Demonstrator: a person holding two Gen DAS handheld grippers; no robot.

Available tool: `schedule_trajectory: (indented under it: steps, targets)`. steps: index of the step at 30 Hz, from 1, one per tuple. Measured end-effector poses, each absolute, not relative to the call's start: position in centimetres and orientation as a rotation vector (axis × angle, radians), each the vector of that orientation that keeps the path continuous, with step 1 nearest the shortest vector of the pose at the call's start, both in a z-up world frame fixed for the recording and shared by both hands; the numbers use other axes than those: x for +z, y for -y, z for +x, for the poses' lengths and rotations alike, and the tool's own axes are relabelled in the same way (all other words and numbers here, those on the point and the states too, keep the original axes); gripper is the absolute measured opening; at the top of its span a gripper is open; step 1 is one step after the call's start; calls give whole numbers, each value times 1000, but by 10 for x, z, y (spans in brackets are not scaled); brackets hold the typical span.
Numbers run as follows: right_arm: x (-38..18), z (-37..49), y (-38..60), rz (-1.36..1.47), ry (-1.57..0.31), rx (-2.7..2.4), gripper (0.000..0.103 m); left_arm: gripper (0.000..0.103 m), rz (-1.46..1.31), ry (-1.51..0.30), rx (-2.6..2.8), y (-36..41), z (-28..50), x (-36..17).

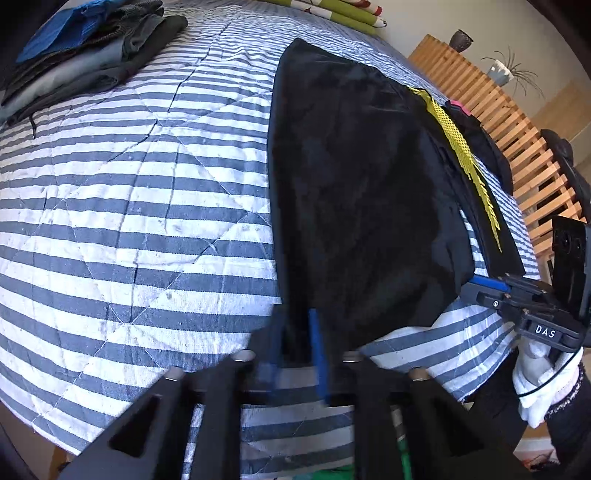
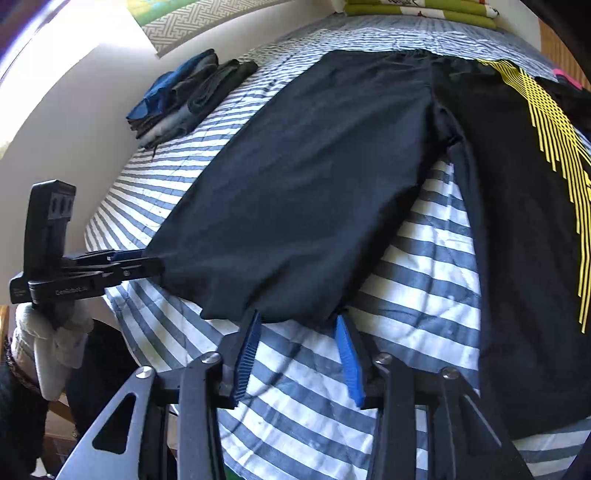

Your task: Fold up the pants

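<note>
Black pants (image 1: 354,177) lie spread on the striped quilt (image 1: 129,206), waistband far, legs toward me. One leg (image 2: 303,192) angles left. The other leg (image 2: 517,240) carries a yellow line pattern (image 2: 557,147). My left gripper (image 1: 295,332) is shut on the left corner of the near leg's hem, and the right wrist view shows it from the side (image 2: 147,264). My right gripper (image 2: 299,319) is open, blue pads (image 2: 245,358) wide apart, tips at the same hem's right end. From the left wrist view it appears at the hem edge (image 1: 471,286).
A stack of folded clothes (image 2: 184,99) sits at the bed's far left. Green pillows (image 2: 417,9) lie at the head. A wooden slatted frame (image 1: 491,107) with a vase (image 1: 461,40) and plant runs along the right side. White-gloved hands (image 1: 543,384) hold the grippers.
</note>
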State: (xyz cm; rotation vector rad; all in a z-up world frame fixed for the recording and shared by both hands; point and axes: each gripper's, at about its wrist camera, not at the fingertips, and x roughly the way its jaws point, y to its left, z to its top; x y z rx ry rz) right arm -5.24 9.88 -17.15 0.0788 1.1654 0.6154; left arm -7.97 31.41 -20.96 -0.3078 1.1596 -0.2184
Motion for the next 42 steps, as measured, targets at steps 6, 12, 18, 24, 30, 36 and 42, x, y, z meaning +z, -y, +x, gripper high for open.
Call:
schedule_trajectory:
  steps: [6, 12, 18, 24, 30, 36, 42]
  targets:
    - [-148, -43, -74, 371, -1231, 753, 1, 4, -385, -1121, -264, -324, -81, -181]
    - [-123, -47, -50, 381, -1191, 730, 7, 6, -358, -1107, -274, -325, -86, -158]
    - [-159, -53, -70, 185, -1207, 649, 44, 6, -321, -1157, -260, -316, -84, -177]
    - [-175, -55, -104, 2, -1167, 617, 28, 5, -329, -1171, -248, -316, -81, -189]
    - [-147, -48, -95, 193, -1225, 718, 1, 5, -346, -1120, -255, -327, -87, -165]
    - [-147, -50, -58, 387, -1383, 742, 12, 13, -245, -1154, -210, -324, -95, -163]
    - [-125, -67, 19, 347, -1180, 517, 15, 14, -234, -1115, -268, -299, -108, -155]
